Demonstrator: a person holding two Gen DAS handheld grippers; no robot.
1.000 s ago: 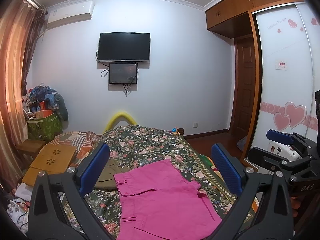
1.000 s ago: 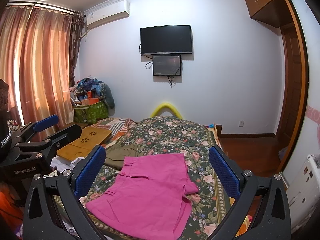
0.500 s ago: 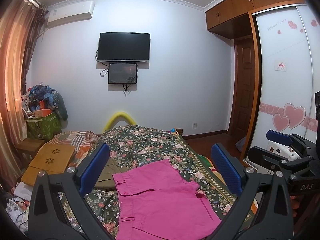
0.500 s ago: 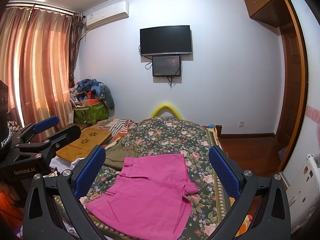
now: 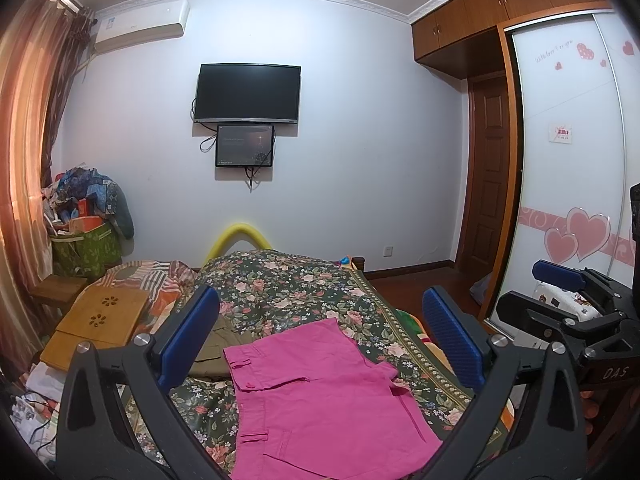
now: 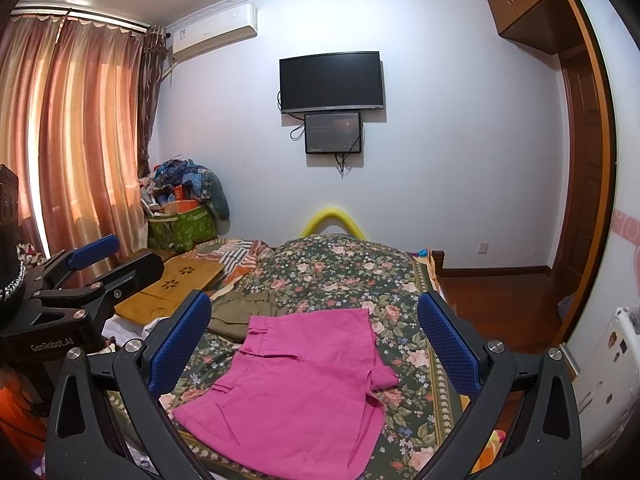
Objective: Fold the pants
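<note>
Pink shorts (image 5: 320, 396) (image 6: 304, 384) lie spread flat on the near end of a floral bedspread (image 5: 296, 284) (image 6: 340, 272), waistband to the left. My left gripper (image 5: 320, 334) hangs above them, open, blue pads wide apart and empty. My right gripper (image 6: 314, 334) is likewise open and empty above the shorts. Each gripper also shows in the other's view: the right one (image 5: 568, 300) at the right edge, the left one (image 6: 88, 272) at the left edge.
An olive garment (image 5: 216, 344) (image 6: 240, 312) lies folded just behind the shorts. A wooden lap tray (image 5: 96, 320) (image 6: 172, 288) rests left of the bed. A green bag (image 6: 180, 228) of clutter stands by the curtains; a wardrobe (image 5: 572, 160) and door are to the right.
Both views stay almost still; the left wrist view has drifted very slightly. The shorts have not moved and both grippers remain open.
</note>
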